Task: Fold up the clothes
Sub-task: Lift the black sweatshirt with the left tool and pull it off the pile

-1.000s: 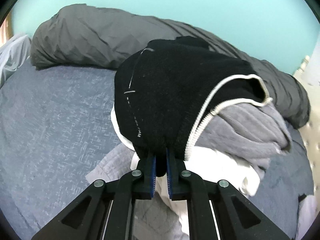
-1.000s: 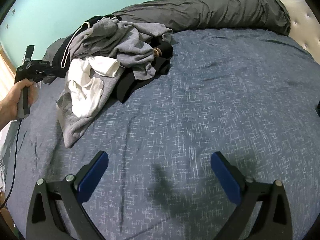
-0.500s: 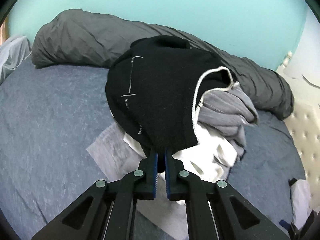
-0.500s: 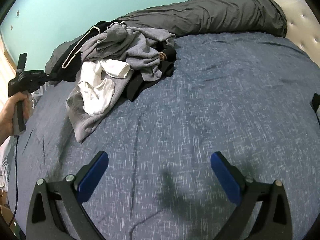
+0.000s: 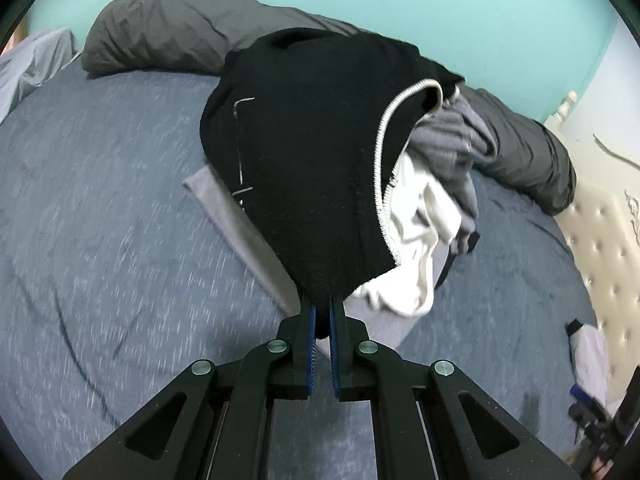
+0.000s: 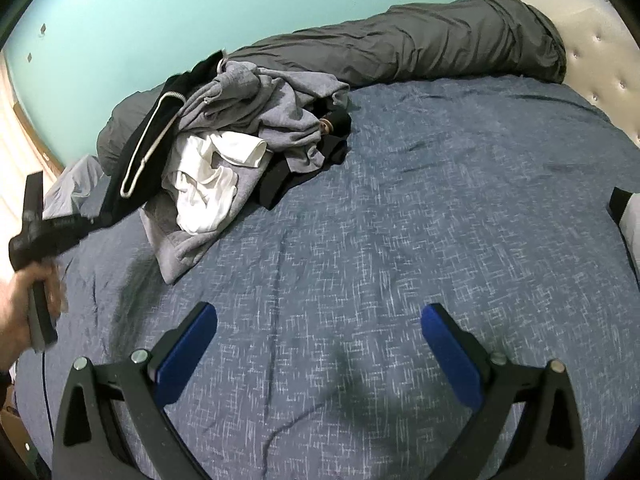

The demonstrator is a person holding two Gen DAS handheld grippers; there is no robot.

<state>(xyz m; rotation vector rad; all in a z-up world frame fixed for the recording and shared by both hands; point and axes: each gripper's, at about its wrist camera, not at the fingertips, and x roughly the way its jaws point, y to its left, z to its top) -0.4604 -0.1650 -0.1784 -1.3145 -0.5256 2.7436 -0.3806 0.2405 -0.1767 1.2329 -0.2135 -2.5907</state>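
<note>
L gripper (image 5: 320,316) is clenched on the hem edge of the black zip jacket (image 5: 304,152), pads pinching a small bunch of fabric. The jacket is pulled taut from the clothes pile (image 6: 248,128) toward the camera, draped over the other garments, its white zipper (image 5: 384,168) running down the right side. Pinching at one edge makes sense: the jacket likely peels off the heap w/o dragging the rest along.

Under and beside it in the pile: a white garment (image 5: 412,256) and a grey sweatshirt (image 6: 280,112), plus something darker at the bottom, all bunched near the far-left part of the bed (image 6: 400,208). A rolled grey duvet (image 6: 420,44) lies along the teal wall (image 6: 160,8), prob. pushed back to free the blue sheet as a folding surface.

R gripper (image 6: 318,356) is released, jaws spread wide, nothing btwn them, hovering over bare sheet well apart from the pile. Looks parked, ready to take a second corner once the jacket is clear. In the right wrist view a person's hand (image 6: 24,304) holds the L gripper's handle at frame left.

Step in hand, by my read: separating the first item; no folding done yet. Risk: the white garment may snag and ride along.
</note>
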